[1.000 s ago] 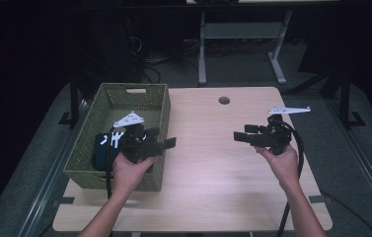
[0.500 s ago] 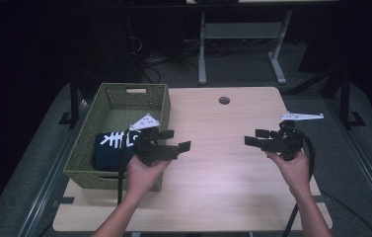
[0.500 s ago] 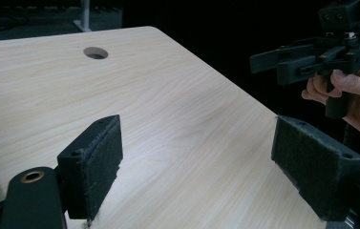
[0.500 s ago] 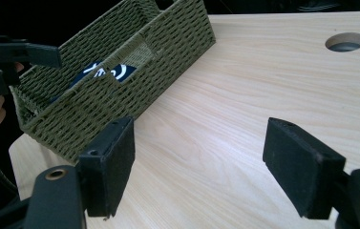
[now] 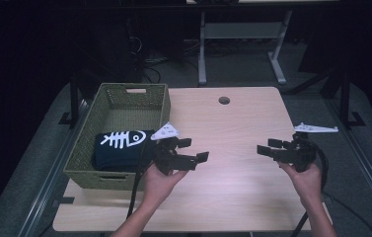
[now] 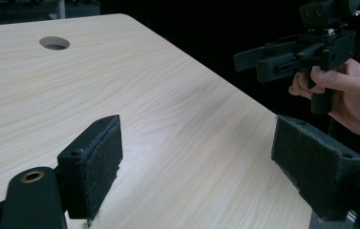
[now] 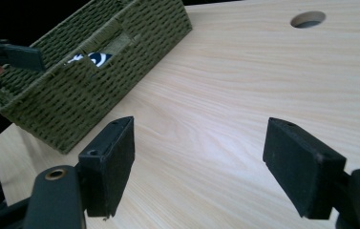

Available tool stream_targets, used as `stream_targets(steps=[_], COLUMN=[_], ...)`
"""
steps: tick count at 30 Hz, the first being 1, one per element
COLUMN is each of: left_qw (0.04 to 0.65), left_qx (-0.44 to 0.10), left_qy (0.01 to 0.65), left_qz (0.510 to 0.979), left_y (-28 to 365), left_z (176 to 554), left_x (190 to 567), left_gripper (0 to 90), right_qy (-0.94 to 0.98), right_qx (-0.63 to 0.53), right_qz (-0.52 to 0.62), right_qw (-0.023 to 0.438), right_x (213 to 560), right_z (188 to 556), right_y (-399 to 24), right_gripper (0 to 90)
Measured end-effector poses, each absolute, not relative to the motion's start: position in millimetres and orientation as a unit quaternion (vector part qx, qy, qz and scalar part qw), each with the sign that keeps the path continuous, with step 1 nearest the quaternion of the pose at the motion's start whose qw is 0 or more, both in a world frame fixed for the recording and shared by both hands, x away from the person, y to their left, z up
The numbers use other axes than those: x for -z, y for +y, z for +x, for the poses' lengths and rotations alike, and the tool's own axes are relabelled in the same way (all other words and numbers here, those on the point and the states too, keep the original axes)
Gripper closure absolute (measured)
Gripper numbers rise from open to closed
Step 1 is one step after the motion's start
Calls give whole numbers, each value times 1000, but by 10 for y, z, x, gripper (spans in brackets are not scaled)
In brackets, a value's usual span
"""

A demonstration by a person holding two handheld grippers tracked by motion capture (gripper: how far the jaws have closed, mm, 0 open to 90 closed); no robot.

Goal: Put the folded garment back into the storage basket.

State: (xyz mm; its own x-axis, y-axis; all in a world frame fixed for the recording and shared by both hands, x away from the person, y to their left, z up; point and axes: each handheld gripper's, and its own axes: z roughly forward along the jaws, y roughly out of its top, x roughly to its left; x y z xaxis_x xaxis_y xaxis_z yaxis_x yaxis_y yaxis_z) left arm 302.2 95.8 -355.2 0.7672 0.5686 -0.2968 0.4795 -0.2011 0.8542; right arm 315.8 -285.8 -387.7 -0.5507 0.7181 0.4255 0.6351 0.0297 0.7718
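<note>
Folded dark cloth with white fishbone print (image 5: pixel 120 148), flat inside green woven basket (image 5: pixel 124 106).

A light wooden tabletop (image 5: pixel 233 143) is seen from above, with a round hole (image 5: pixel 224 100) near its far edge. A green woven basket (image 5: pixel 89 148) is set on its left side, and a dark folded cloth with a white fishbone print (image 5: pixel 121 147) is held inside. The left gripper (image 5: pixel 192 150) is held just beside the basket, jaws apart and empty. The right gripper (image 5: pixel 268 146) is held well apart, jaws spread, empty.

There is one green basket (image 5: pixel 124 128) on one table (image 5: pixel 233 197). One dark cloth (image 5: pixel 119 148) lies inside. Two grippers are held up, the left gripper (image 5: pixel 193 149) and the right gripper (image 5: pixel 268 146).
</note>
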Motion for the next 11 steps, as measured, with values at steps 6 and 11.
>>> stream_targets(steps=[6,11], left_qw=[532,531], left_qx=[-32,-30], left_qy=[331,324], left_qz=[779,783], left_y=[813,725], left_z=[2976,2909], left_x=[3635,3716], left_gripper=[172,172], right_qy=[712,713], right_qx=[-507,-502], right_qz=[484,489], right_qw=[42,38], right_x=[4042,4128], right_z=[3049,2925], right_y=[-2997,-3091], right_gripper=[260,250])
